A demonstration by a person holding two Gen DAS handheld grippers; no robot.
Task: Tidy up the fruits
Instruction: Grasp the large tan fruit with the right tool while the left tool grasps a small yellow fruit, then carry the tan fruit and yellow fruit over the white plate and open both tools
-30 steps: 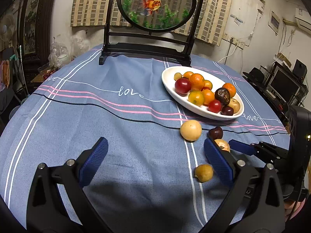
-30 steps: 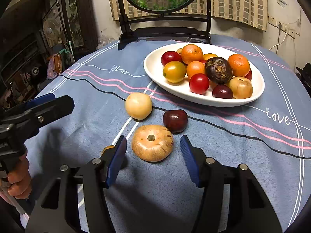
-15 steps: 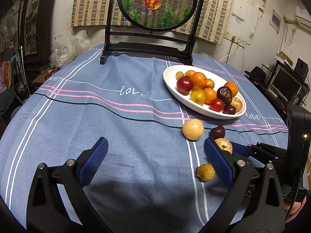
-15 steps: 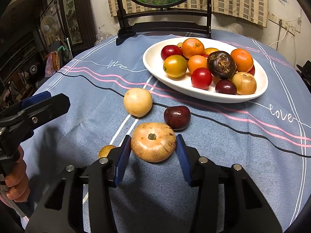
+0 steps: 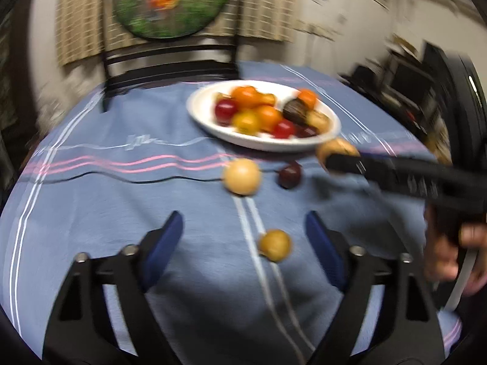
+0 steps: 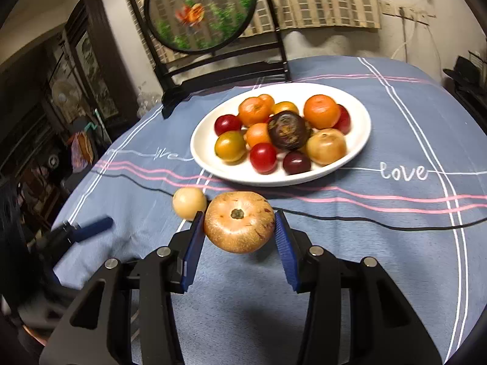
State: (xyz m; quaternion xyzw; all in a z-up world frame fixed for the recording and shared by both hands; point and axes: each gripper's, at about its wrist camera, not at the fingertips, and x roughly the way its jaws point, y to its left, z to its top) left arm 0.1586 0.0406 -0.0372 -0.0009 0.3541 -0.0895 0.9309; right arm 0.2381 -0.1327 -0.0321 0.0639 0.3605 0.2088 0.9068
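A white plate [image 6: 213, 164] holds several oranges, red and dark fruits. My right gripper [image 6: 239, 222] is shut on a flat tan fruit [image 6: 239, 234] and holds it clear of the blue cloth, just short of the plate. A pale round fruit [image 6: 189, 203] lies to its left. In the blurred left wrist view, my left gripper [image 5: 243, 240] has its jaws closing with a small yellow fruit [image 5: 274, 245] between them, untouched. Ahead lie the pale fruit [image 5: 242, 176] and a dark plum [image 5: 289, 175]. The right gripper [image 5: 334, 161] carries the tan fruit [image 5: 334, 149] near the plate [image 5: 201, 112].
A round fish picture on a black stand [image 6: 202, 12] rises behind the plate. A person's hand [image 5: 450, 252] grips the right tool. Dark furniture [image 6: 76, 91] stands beyond the table's left edge, and electronics crowd the far right.
The right gripper closed on the tan fruit and lifted it off the cloth toward the plate. The left gripper swung right around the small yellow fruit, and its jaws narrowed.
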